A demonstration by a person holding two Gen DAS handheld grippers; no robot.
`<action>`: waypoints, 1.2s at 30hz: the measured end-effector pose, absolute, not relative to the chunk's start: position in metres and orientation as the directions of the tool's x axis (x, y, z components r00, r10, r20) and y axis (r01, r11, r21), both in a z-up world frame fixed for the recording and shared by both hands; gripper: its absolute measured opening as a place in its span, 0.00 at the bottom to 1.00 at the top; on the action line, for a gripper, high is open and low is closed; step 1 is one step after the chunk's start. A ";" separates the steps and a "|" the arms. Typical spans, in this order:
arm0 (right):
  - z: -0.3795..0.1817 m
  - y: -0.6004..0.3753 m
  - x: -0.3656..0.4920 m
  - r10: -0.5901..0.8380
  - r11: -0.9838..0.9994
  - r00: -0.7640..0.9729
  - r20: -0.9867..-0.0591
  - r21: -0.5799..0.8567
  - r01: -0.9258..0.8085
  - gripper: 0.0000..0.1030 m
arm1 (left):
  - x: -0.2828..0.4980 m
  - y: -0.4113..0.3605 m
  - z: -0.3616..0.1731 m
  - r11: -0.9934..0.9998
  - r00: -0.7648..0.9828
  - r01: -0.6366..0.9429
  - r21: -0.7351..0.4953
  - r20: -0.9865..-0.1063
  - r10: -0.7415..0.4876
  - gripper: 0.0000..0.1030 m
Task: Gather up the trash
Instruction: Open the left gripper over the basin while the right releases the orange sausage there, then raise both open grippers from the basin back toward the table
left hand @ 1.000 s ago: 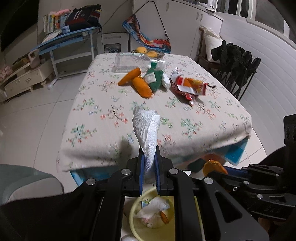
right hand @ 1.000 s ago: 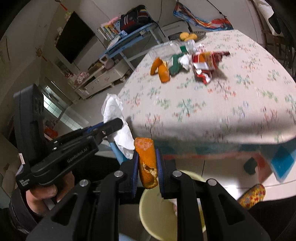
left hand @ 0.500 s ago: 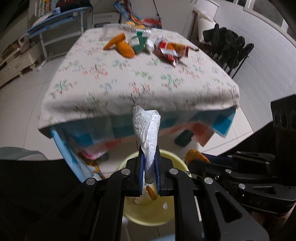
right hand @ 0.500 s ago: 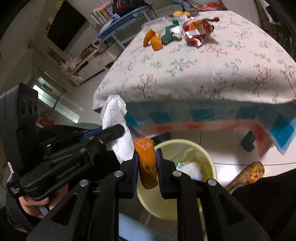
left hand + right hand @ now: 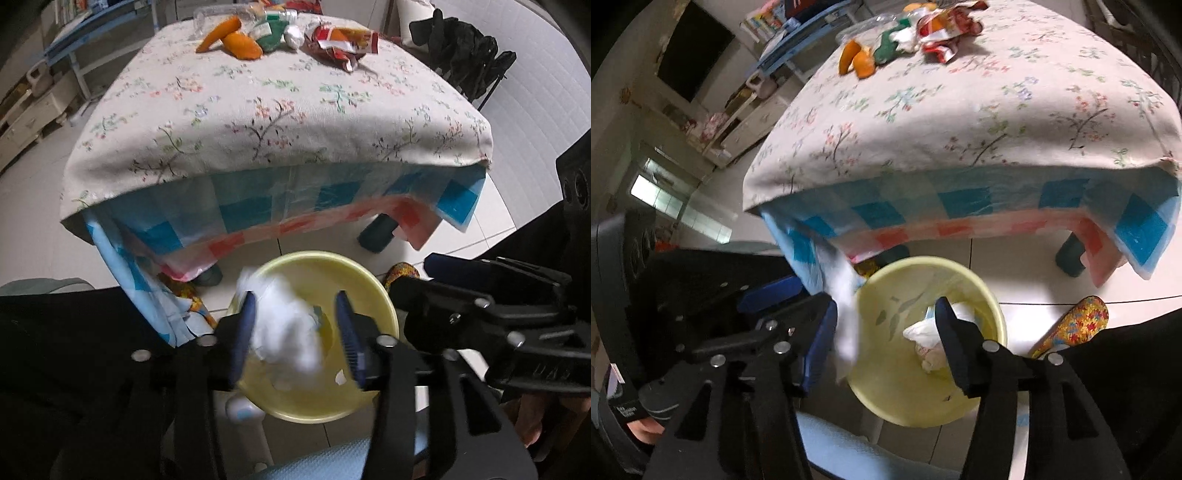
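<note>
Both grippers hang over the yellow bin [image 5: 373,291], which stands on the floor just in front of the table edge [image 5: 258,173]. The left gripper [image 5: 295,332] is opening, and the white tissue [image 5: 284,332], blurred, seems loose between its jaws above the bin's mouth. The right gripper [image 5: 886,339] is opening too with nothing between its jaws; the bin's near rim is cut off by its fingers, and the orange peel is not to be made out inside.

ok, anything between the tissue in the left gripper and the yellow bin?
Nothing visible. The left gripper is opening above the yellow bin; the white tissue, blurred, sits loose between its jaws, over the bin's open mouth.
</note>
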State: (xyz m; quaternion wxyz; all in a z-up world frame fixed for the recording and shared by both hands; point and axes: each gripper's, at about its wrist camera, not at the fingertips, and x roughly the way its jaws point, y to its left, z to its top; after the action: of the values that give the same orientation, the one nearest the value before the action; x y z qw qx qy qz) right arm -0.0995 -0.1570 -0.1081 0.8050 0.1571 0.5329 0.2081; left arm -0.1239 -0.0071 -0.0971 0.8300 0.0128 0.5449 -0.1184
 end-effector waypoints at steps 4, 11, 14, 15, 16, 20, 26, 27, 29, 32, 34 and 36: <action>-0.092 -0.165 -0.100 0.486 0.869 0.445 -0.752 0.472 -0.152 0.69 | -0.127 -0.006 -0.082 0.979 0.473 0.185 -0.081 -0.866 -0.161 0.74; -0.070 -0.166 -0.104 0.382 0.918 0.586 -0.714 0.364 -0.155 0.78 | -0.127 0.000 -0.057 0.991 0.617 0.125 -0.045 -0.779 -0.113 0.83; -0.064 -0.164 -0.105 0.354 0.930 0.625 -0.696 0.330 -0.160 0.82 | -0.127 0.002 -0.053 0.993 0.641 0.111 -0.043 -0.760 -0.105 0.84; -0.062 -0.163 -0.106 0.344 0.935 0.638 -0.689 0.316 -0.163 0.82 | -0.127 0.003 -0.052 0.993 0.648 0.110 -0.042 -0.755 -0.104 0.85; -0.061 -0.162 -0.106 0.338 0.937 0.647 -0.683 0.307 -0.166 0.82 | -0.126 0.002 -0.051 0.993 0.657 0.108 -0.038 -0.748 -0.100 0.85; -0.057 -0.162 -0.108 0.316 0.945 0.677 -0.665 0.281 -0.165 0.82 | -0.127 0.000 -0.049 0.994 0.678 0.105 -0.026 -0.729 -0.091 0.85; -0.053 -0.169 -0.108 0.289 0.951 0.710 -0.642 0.276 -0.137 0.85 | -0.126 0.003 -0.050 0.996 0.685 0.088 -0.033 -0.724 -0.085 0.85; -0.053 -0.169 -0.107 0.288 0.951 0.708 -0.645 0.277 -0.135 0.85 | -0.126 0.003 -0.049 0.996 0.687 0.084 -0.034 -0.722 -0.083 0.85; -0.054 -0.169 -0.106 0.286 0.952 0.707 -0.647 0.274 -0.135 0.85 | -0.126 0.004 -0.049 0.996 0.693 0.077 -0.034 -0.716 -0.078 0.85; -0.054 -0.168 -0.106 0.285 0.953 0.707 -0.648 0.270 -0.138 0.85 | -0.125 0.005 -0.049 0.997 0.697 0.071 -0.033 -0.713 -0.074 0.85; -0.055 -0.168 -0.106 0.285 0.953 0.706 -0.648 0.269 -0.137 0.85 | -0.125 0.006 -0.049 0.997 0.697 0.067 -0.033 -0.713 -0.071 0.85; -0.055 -0.168 -0.106 0.284 0.953 0.705 -0.649 0.270 -0.136 0.85 | -0.125 0.007 -0.049 0.997 0.697 0.066 -0.036 -0.713 -0.072 0.85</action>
State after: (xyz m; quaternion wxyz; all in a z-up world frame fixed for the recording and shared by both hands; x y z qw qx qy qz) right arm -0.1064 -0.1683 -0.0548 0.9178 0.1011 0.3664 0.1146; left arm -0.1250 0.0067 -0.0491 0.9212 -0.0036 0.3873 -0.0375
